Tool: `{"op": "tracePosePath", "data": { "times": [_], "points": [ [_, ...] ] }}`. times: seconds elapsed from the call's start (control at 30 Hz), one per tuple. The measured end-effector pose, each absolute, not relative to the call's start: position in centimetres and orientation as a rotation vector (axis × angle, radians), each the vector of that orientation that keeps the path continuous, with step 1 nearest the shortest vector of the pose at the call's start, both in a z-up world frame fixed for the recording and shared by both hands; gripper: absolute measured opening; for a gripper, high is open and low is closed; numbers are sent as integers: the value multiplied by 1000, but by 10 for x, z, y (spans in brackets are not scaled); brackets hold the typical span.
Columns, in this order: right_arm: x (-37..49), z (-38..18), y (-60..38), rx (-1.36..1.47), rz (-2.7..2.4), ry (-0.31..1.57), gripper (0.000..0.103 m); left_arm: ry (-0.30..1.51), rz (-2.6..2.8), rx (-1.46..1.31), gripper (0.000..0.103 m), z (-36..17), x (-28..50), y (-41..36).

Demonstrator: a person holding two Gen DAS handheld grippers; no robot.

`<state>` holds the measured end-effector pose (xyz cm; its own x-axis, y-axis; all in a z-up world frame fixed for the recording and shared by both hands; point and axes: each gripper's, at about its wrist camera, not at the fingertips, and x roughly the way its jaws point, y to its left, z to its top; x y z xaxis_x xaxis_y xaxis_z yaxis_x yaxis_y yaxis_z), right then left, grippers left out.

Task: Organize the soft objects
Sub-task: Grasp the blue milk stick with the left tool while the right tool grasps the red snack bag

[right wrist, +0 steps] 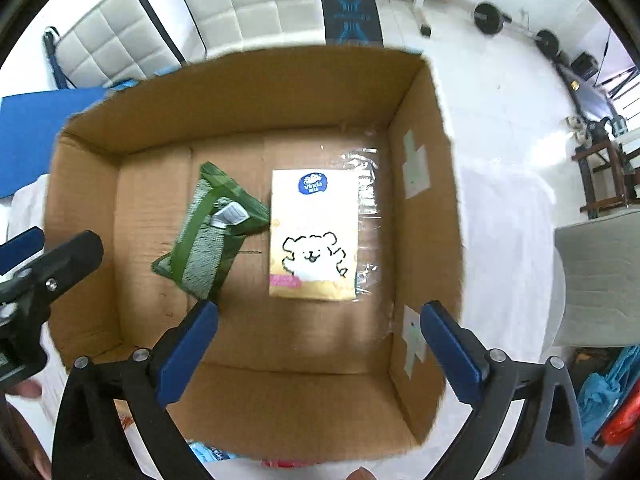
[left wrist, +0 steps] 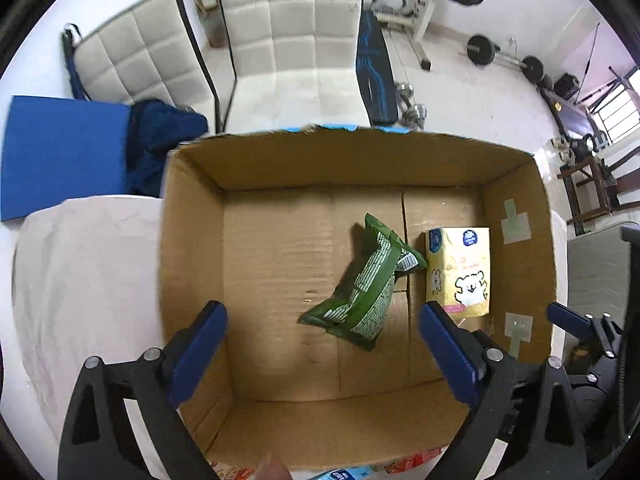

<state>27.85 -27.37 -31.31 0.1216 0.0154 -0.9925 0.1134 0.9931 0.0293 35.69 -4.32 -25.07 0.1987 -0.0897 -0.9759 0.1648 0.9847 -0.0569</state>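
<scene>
An open cardboard box (left wrist: 192,264) stands on a white-covered table; it also shows in the right wrist view (right wrist: 420,240). Inside lie a green soft packet (left wrist: 360,292) and a yellow tissue pack with a white dog drawing (left wrist: 460,272). Both show in the right wrist view too: the green packet (right wrist: 208,236) and the tissue pack (right wrist: 314,236). My left gripper (left wrist: 320,352) is open and empty above the box, over the green packet. My right gripper (right wrist: 316,344) is open and empty above the box's near right part. The right gripper's blue finger (left wrist: 568,318) shows at the box's right side.
The white-covered table (left wrist: 88,272) holds the box. Small packets (left wrist: 340,474) lie at the box's near edge, mostly hidden. White padded chairs (left wrist: 292,28) and a blue mat (left wrist: 60,152) stand behind. Gym weights (left wrist: 480,48) lie on the floor at the right.
</scene>
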Motion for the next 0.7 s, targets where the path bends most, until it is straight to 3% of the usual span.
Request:
{"op": "tracePosePath", "data": {
  "times": [0.7],
  "points": [
    [188, -185, -255, 85, -14, 1190, 103, 1080, -136, 19, 98, -133, 217, -25]
  ]
}}
